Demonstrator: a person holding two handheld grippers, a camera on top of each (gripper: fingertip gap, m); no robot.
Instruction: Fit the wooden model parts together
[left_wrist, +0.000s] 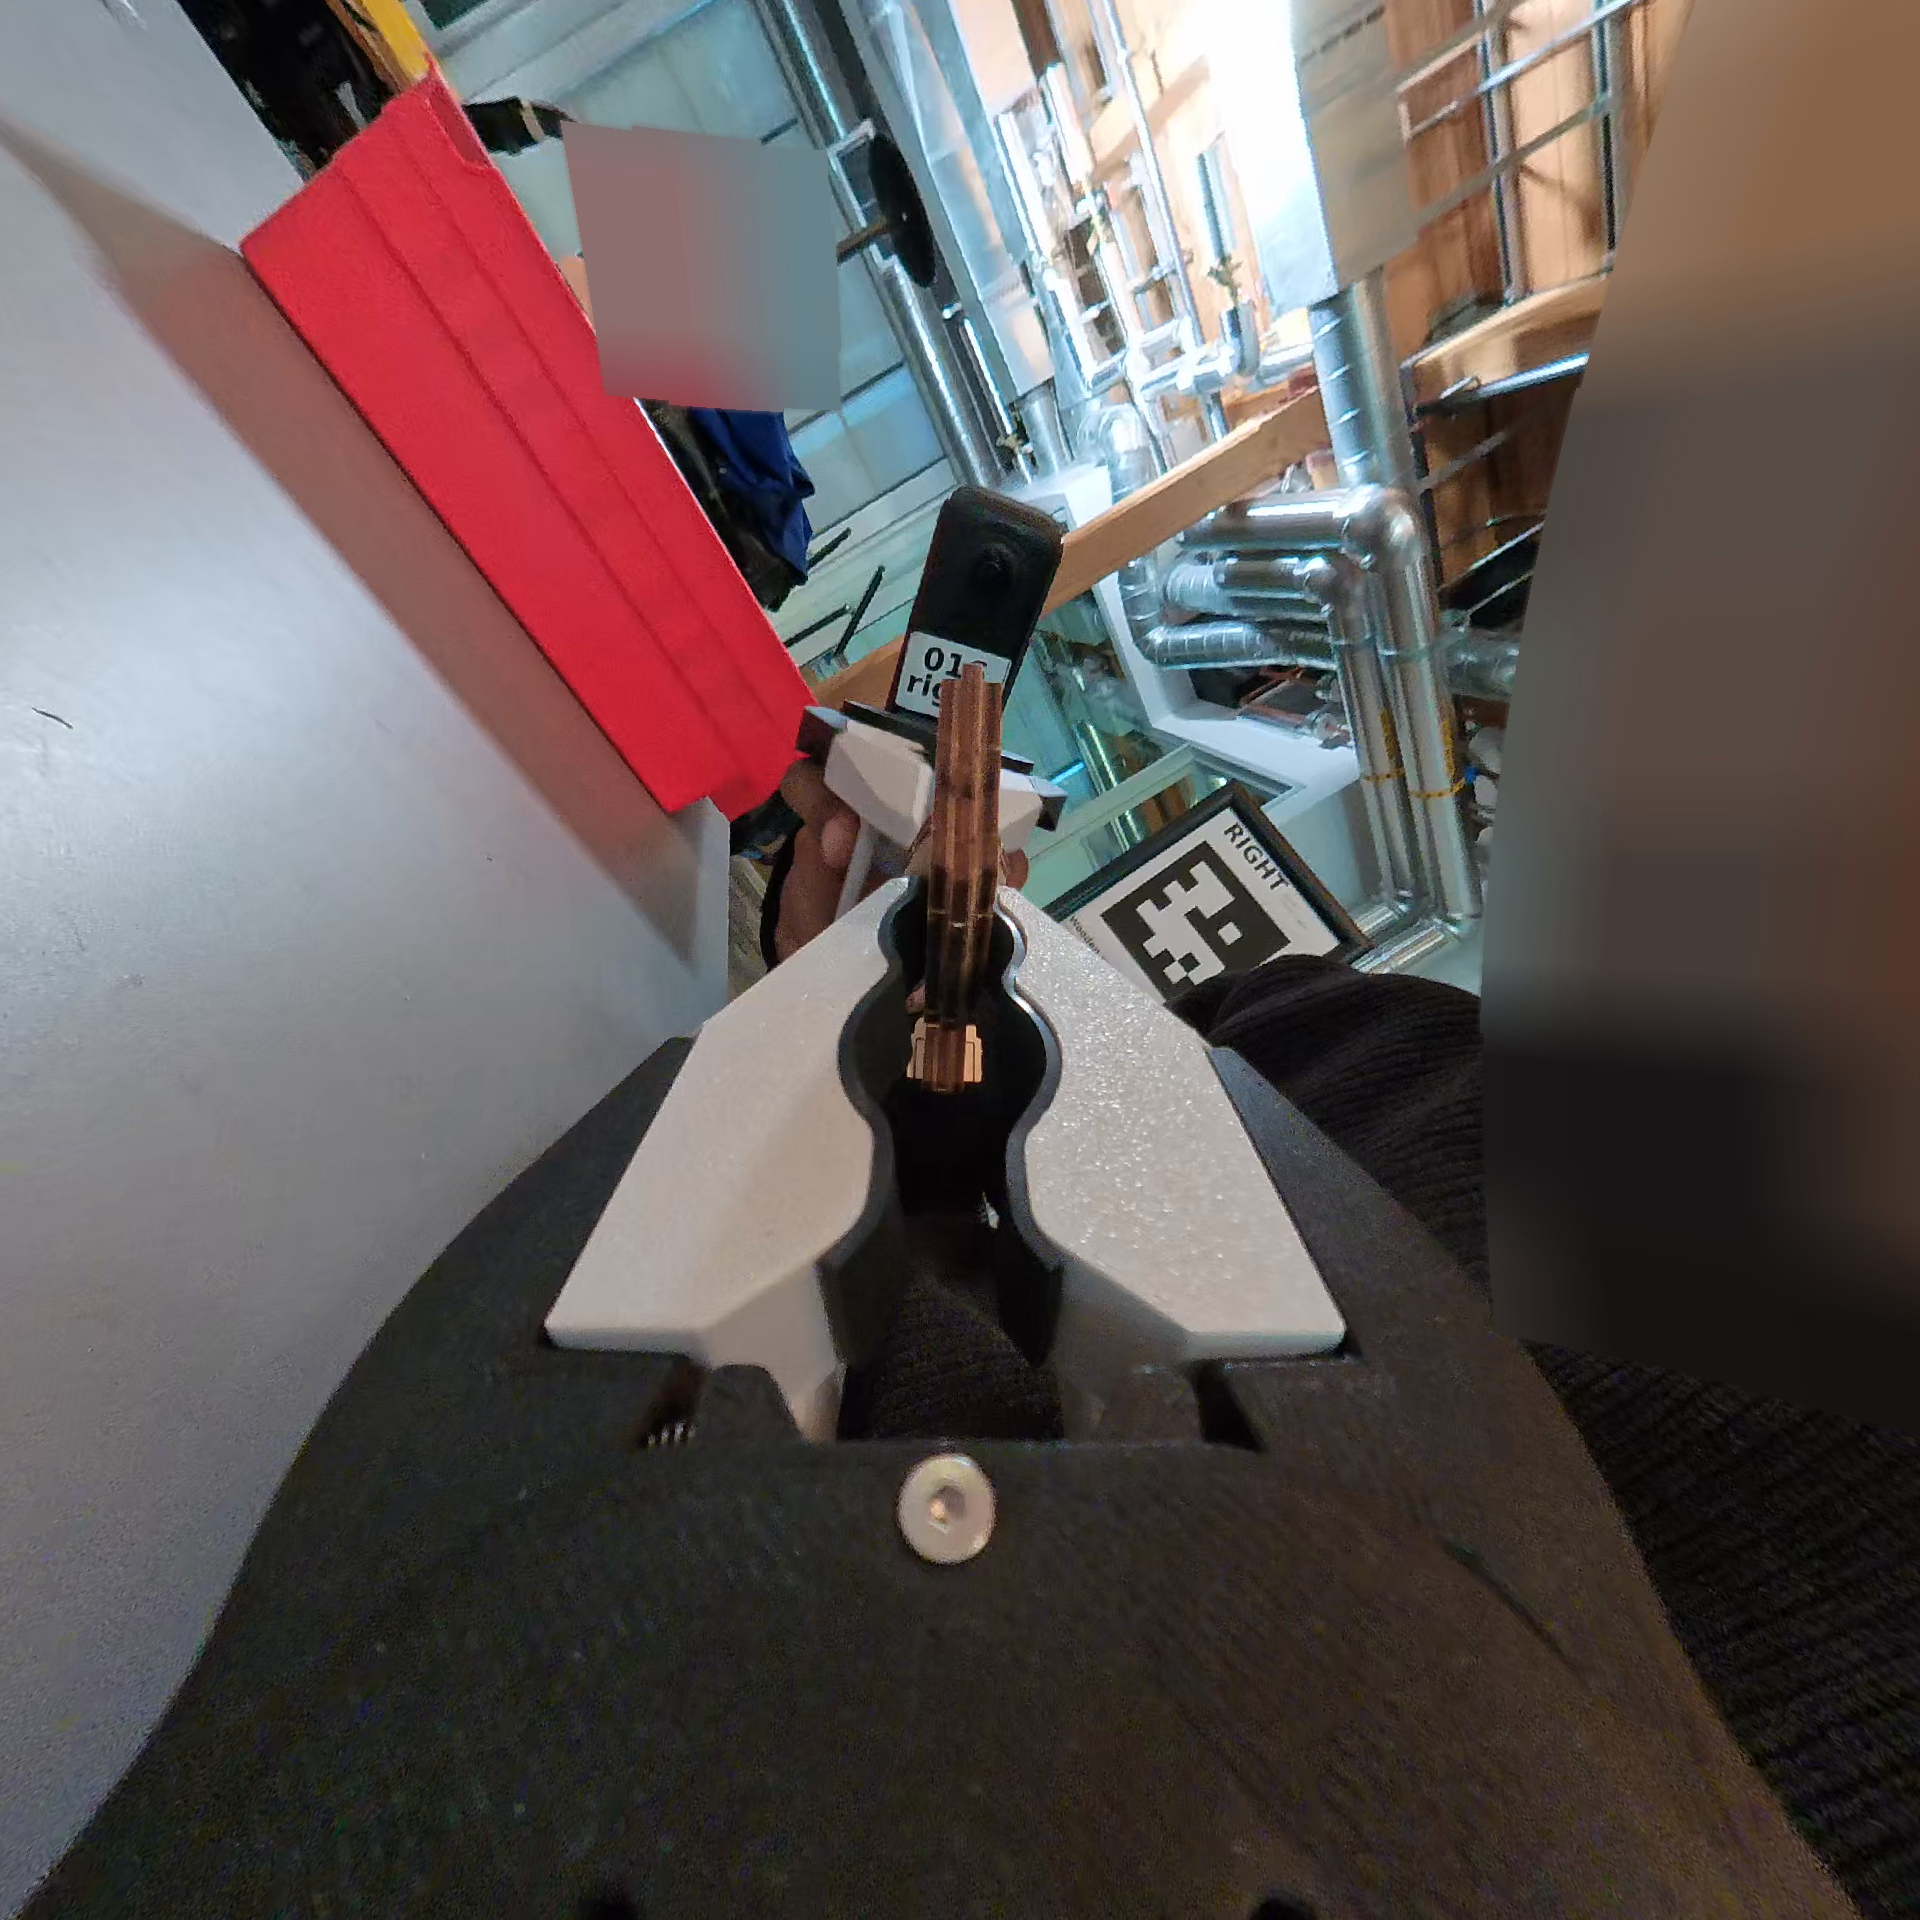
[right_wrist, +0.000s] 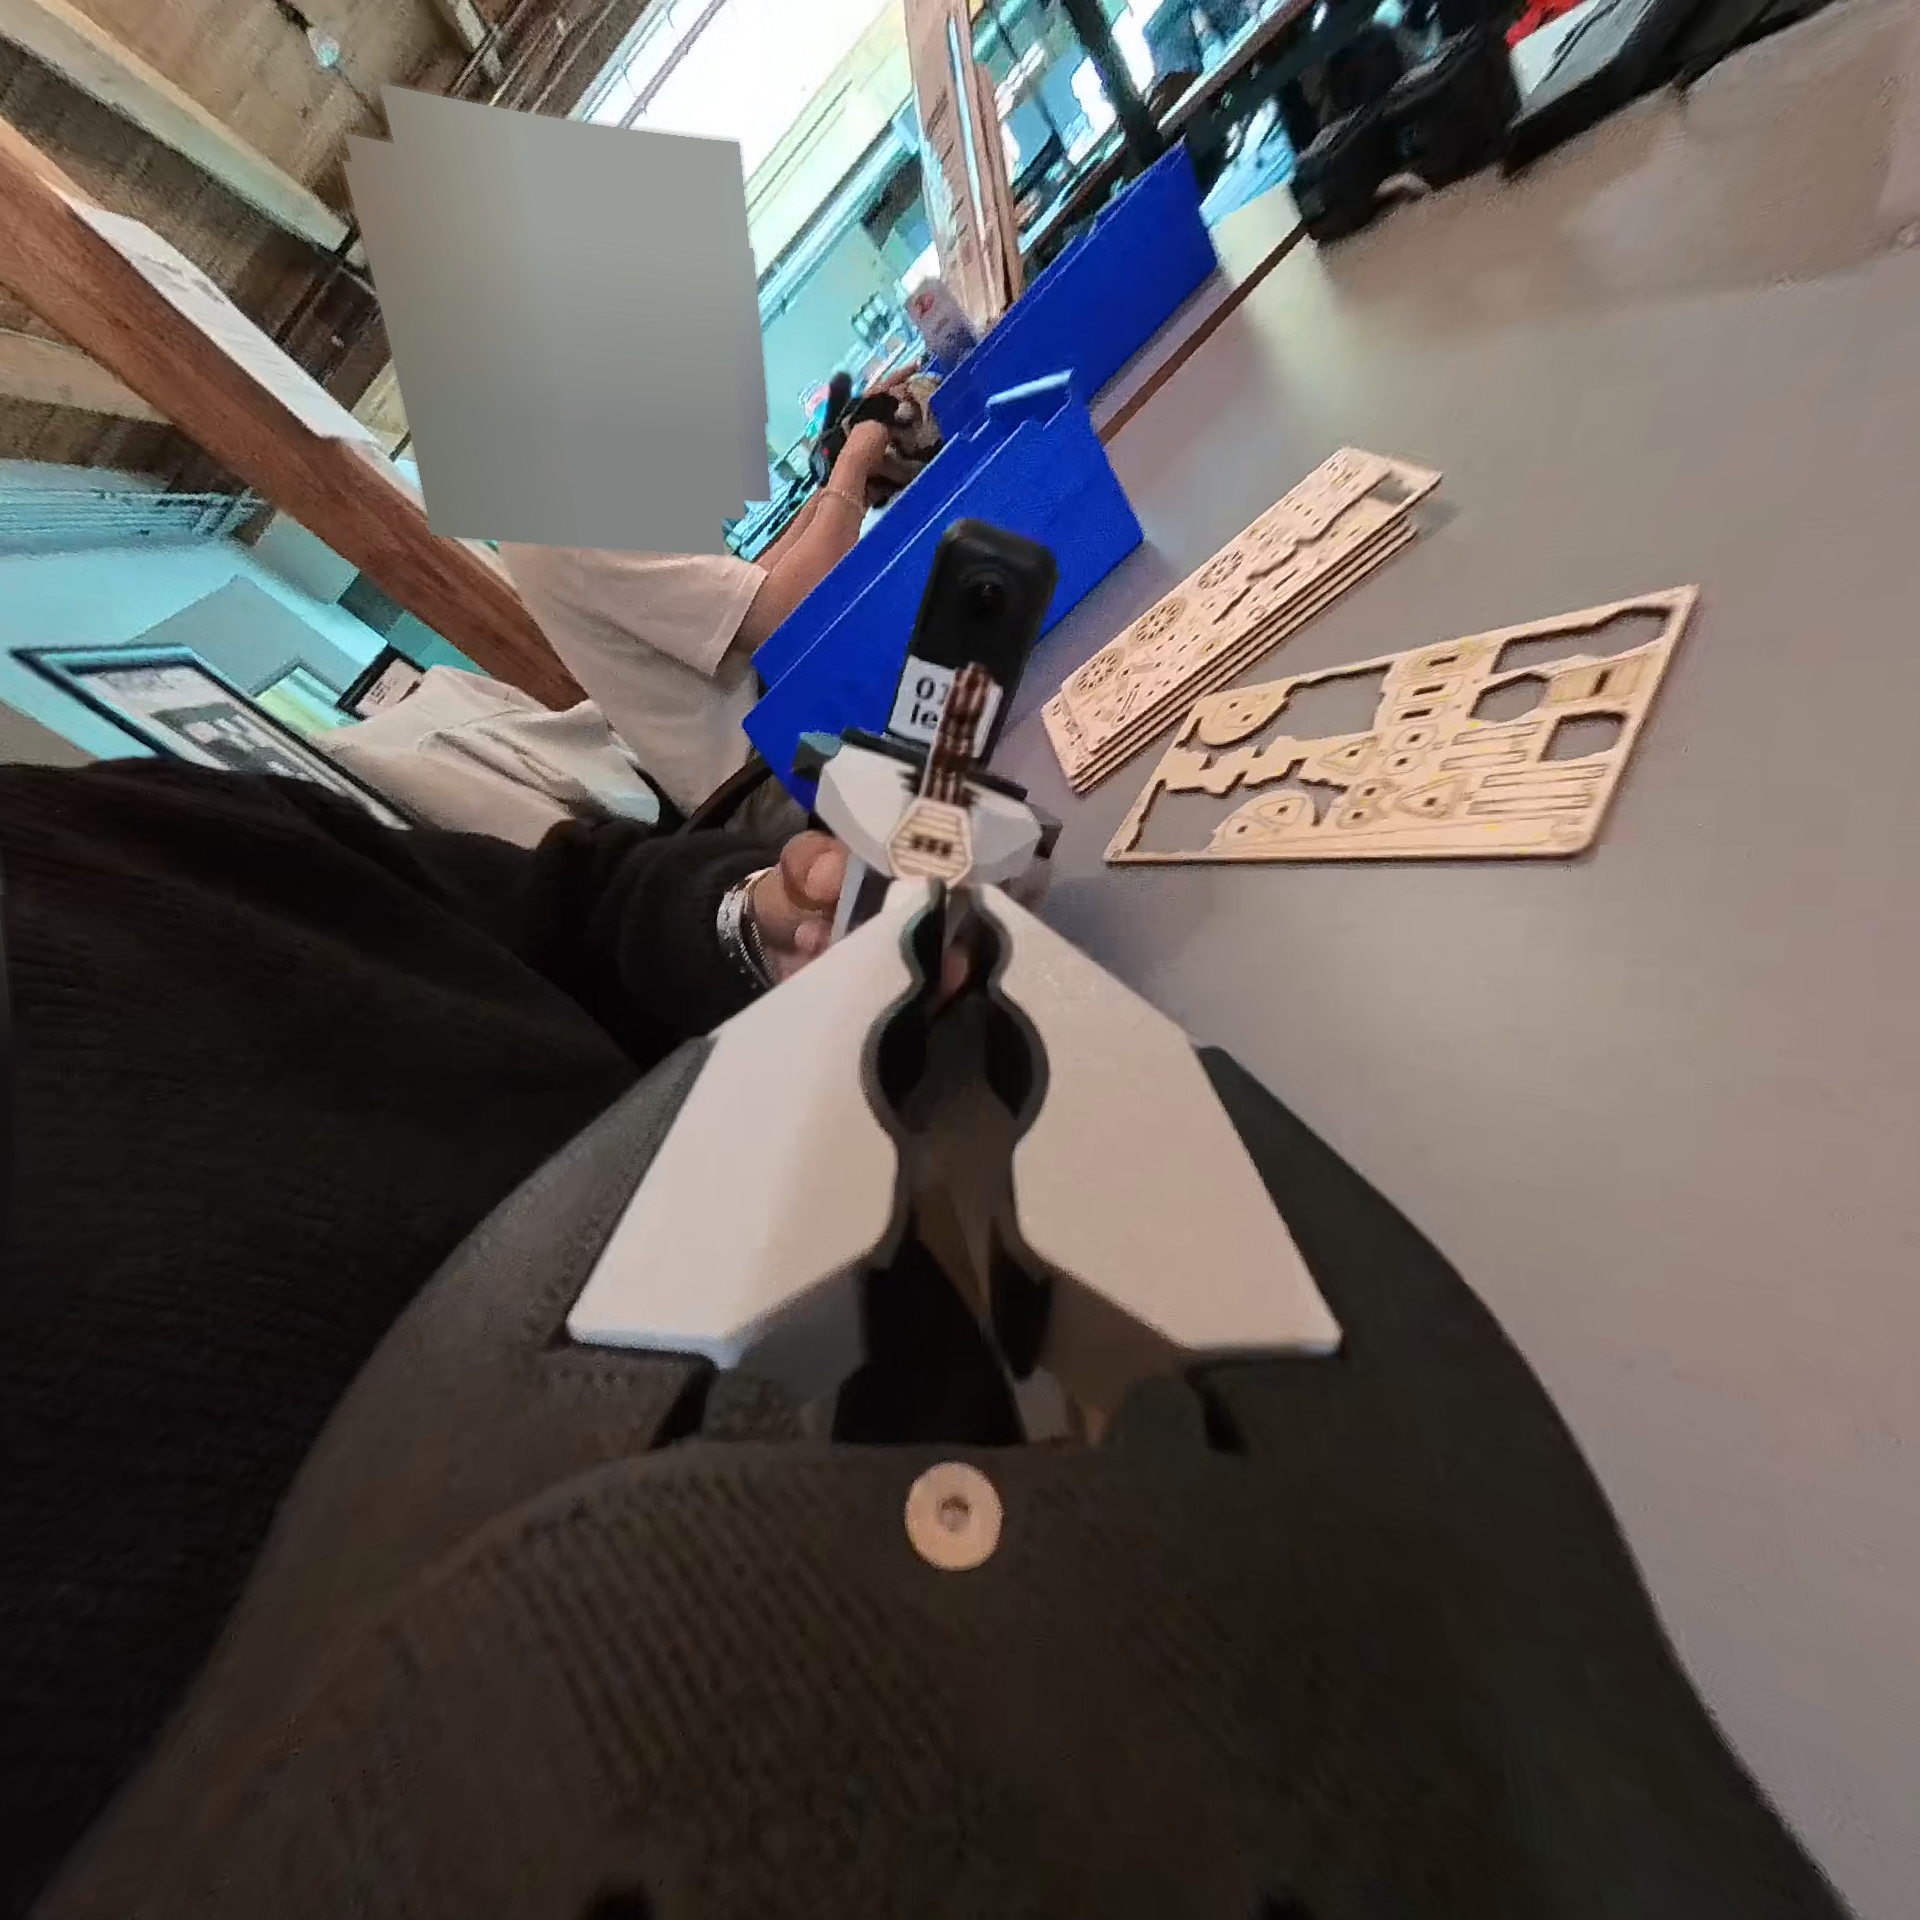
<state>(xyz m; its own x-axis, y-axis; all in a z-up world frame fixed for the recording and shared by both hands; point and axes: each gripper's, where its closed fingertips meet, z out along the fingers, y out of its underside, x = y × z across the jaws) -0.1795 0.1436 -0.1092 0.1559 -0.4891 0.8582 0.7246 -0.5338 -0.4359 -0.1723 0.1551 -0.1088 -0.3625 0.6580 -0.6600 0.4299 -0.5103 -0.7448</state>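
Note:
In the left wrist view my left gripper (left_wrist: 951, 904) is shut on a stack of layered wooden model parts (left_wrist: 961, 821) that sticks out forward and upward past the fingertips. My right gripper (left_wrist: 925, 795) faces it just beyond, tips nearly touching the stack. In the right wrist view my right gripper (right_wrist: 945, 909) is shut on a thin wooden piece (right_wrist: 948, 925) seen edge-on. A small hexagonal slotted wooden plate (right_wrist: 932, 840) sits at its tip, right against the left gripper (right_wrist: 930, 795) and the dark striped stack (right_wrist: 964, 717). I cannot tell whether the parts are joined.
A pile of uncut wooden part sheets (right_wrist: 1236, 613) and one partly emptied sheet (right_wrist: 1403, 738) lie on the grey table (right_wrist: 1558, 1091) to the right. Blue bins (right_wrist: 997, 540) stand behind, with a person (right_wrist: 644, 644) past them. A red bin (left_wrist: 499, 436) and a framed marker card (left_wrist: 1205, 914) are nearby. Only a small space, under 4 cm, lies between the two pairs of fingers.

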